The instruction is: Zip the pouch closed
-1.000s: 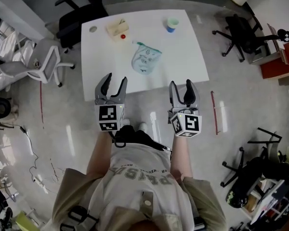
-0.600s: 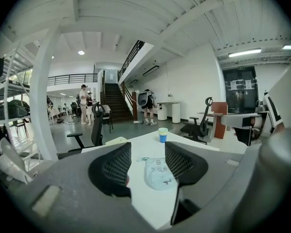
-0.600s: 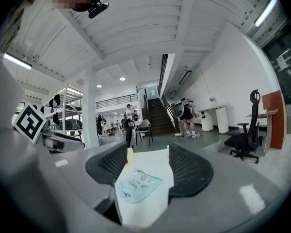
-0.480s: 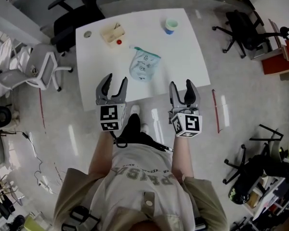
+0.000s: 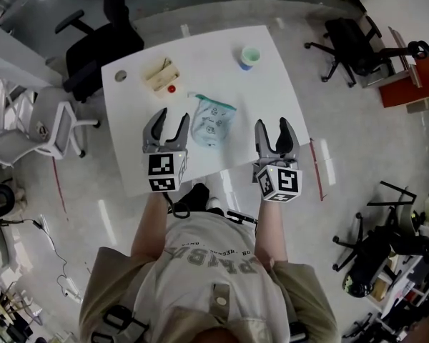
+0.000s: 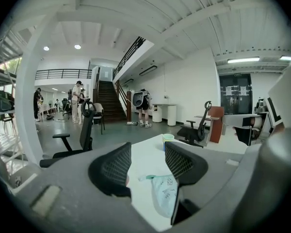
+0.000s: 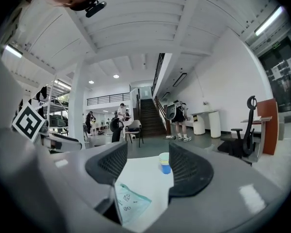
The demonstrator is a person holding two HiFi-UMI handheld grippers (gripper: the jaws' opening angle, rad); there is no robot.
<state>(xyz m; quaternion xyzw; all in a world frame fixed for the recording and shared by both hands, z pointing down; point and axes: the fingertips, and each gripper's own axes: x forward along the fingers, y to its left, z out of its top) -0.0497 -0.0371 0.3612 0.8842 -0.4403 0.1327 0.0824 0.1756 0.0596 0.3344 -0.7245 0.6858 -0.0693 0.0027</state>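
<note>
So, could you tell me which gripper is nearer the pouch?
Left. The left gripper sits just left of the pouch; the right gripper is further off to its right.

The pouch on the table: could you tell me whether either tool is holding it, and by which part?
Nothing is held. The left tool and right tool are both open and empty, and the pouch lies untouched on the table.

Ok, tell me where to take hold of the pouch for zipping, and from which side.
Pinch the teal zipper band along the far edge of the pouch. It lies flat on the table, so come down from above: probably the left tongs on the band's left end, where a small tab seems to stick out, and the right tongs holding the right corner. Both are open.
</note>
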